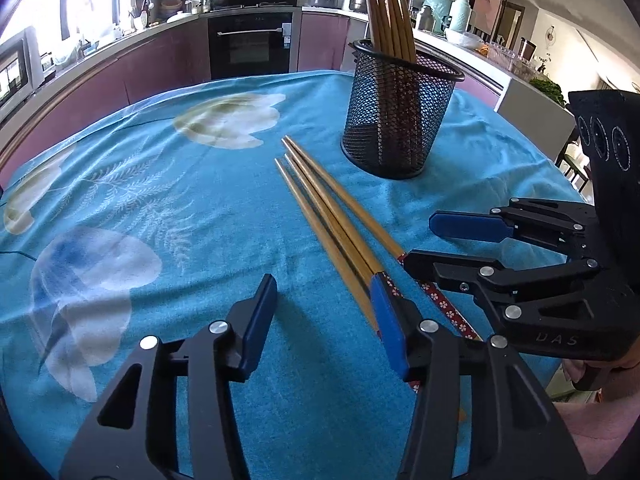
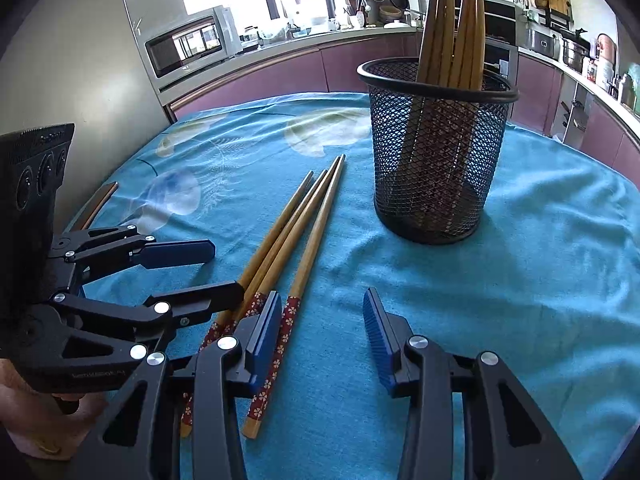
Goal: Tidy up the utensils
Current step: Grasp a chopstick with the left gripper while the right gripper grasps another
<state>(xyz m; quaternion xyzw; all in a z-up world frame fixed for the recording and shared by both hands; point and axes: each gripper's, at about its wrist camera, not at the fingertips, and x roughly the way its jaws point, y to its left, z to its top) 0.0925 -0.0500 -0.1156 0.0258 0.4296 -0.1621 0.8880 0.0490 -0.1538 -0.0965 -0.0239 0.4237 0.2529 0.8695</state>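
Ahead of both jaws I see the mesh holder (image 2: 438,152). The loose chopsticks (image 2: 288,240) run lengthwise away from me, handles just beside my empty, wide-open right gripper (image 2: 322,336); left gripper (image 1: 324,312) likewise gapes empty.

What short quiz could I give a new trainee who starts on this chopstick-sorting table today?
1. True or false: the mesh holder already has chopsticks standing in it.
2. How many loose chopsticks lie on the blue cloth?
3. Is the right gripper A) open and empty, or B) shut on a chopstick?

Key: 1 true. 2 four, lying side by side with their patterned red ends toward the grippers. 3 A; the left gripper is open too, its fingers empty.
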